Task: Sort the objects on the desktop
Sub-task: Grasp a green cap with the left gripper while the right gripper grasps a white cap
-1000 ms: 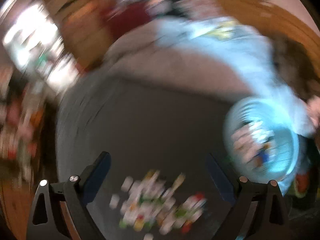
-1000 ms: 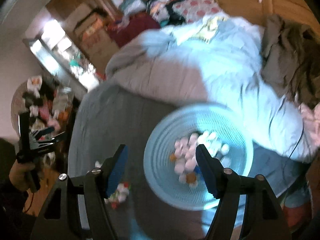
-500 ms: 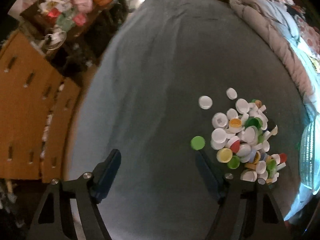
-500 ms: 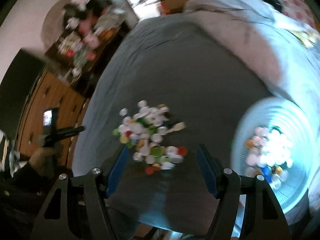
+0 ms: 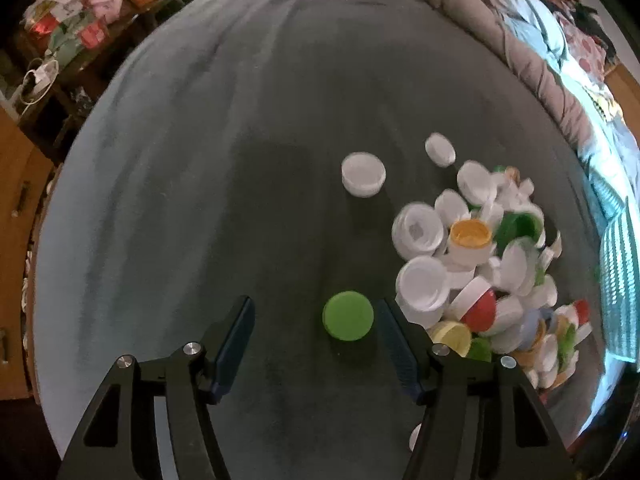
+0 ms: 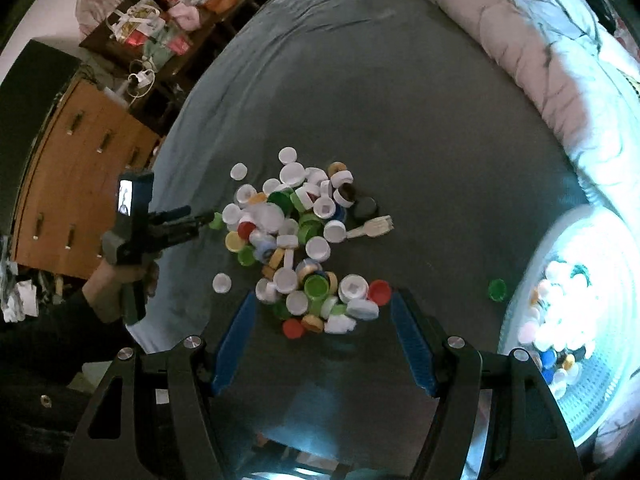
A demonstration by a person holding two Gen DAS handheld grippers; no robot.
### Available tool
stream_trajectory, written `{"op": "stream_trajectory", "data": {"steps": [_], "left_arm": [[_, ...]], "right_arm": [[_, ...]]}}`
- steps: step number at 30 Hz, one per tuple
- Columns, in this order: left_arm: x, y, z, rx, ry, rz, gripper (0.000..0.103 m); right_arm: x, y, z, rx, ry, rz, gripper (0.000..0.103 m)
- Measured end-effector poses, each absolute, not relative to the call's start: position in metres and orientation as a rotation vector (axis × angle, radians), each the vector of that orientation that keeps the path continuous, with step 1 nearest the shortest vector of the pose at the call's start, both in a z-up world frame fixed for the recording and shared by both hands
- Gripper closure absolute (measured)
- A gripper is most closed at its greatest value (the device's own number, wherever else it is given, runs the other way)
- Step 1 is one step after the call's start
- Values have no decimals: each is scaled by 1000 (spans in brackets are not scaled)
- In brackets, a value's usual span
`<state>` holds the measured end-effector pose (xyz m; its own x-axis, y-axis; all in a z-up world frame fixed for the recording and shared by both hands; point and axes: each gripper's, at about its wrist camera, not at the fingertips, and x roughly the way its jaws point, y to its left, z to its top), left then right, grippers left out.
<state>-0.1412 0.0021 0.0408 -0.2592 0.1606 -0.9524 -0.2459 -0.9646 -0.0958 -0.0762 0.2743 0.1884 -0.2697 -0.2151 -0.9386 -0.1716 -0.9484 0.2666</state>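
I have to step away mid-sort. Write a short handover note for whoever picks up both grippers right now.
Left hand-held gripper: jaws closing around the lone green cap, which sits near the right finger; not yet pinched.
Right hand-held gripper: open, empty, pointing down over the near edge of the cap pile.
Things: the pile lies on the grey bedspread; the pale blue basket stands to its right, and one green cap lies just outside it.
Done: some caps are in the basket.
Left: most of the pile.
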Motion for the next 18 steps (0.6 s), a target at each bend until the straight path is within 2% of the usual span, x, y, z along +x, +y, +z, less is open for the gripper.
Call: {"op": "stream_trajectory", "data": {"steps": [2, 5, 6, 8, 10, 12, 17, 18], "left_arm": [[-137, 5, 33, -1740, 138, 2284, 36], [-133, 6, 22, -1753, 151, 2288, 52], [-133, 4, 23, -1740, 131, 2306, 61], [-136, -2, 24, -1739, 77, 2334, 70], [-141, -8, 25, -1742, 14, 2354, 69], [-145, -10, 25, -1724, 15, 2389, 50], [-149, -16, 19, -1692, -46, 2376, 49], [-151, -18, 19, -1679, -64, 2376, 44]], "right_arm": [[-95, 267, 185, 1851, -467, -2427, 38], [-124, 252, 180, 1795, -404, -2410, 38], [-134, 246, 178, 1778, -383, -2407, 38], [-154, 234, 172, 1738, -346, -2406, 38], [-171, 223, 162, 1718, -336, -2390, 38], [-185, 210, 151, 1708, -323, -2373, 39], [-217, 175, 122, 1670, -271, -2350, 39], [-223, 168, 114, 1669, -267, -2345, 39]]}}
